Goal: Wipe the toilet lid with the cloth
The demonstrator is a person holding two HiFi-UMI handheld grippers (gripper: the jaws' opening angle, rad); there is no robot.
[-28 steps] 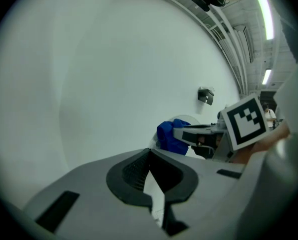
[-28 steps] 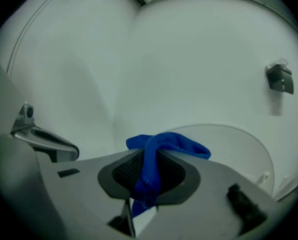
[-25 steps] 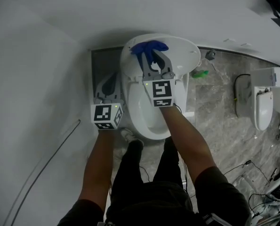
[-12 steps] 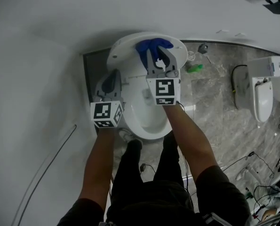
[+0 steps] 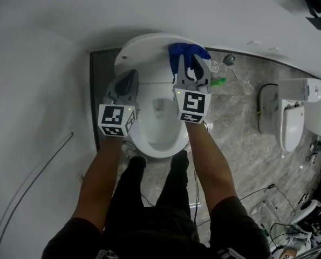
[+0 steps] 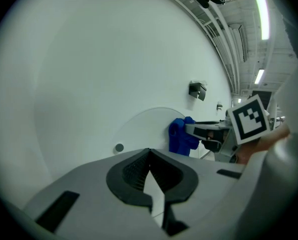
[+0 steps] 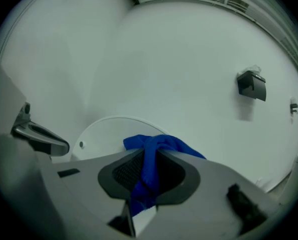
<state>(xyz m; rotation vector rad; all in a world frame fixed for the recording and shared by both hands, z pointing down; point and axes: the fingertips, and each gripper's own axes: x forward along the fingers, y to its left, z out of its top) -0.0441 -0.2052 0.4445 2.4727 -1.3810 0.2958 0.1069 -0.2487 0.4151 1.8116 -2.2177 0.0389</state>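
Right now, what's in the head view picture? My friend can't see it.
Seen from above, a person's right gripper holds a blue cloth at the right edge of the raised white toilet lid. The left gripper, shut and empty, hovers at the toilet's left side.

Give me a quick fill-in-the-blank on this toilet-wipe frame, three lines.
1. The right tool is shut on a ____ cloth.
2. The left tool has its jaws ____, with nothing between them.
3. The cloth is up by the raised lid of a ____ toilet.
Missing words: blue; shut; white.
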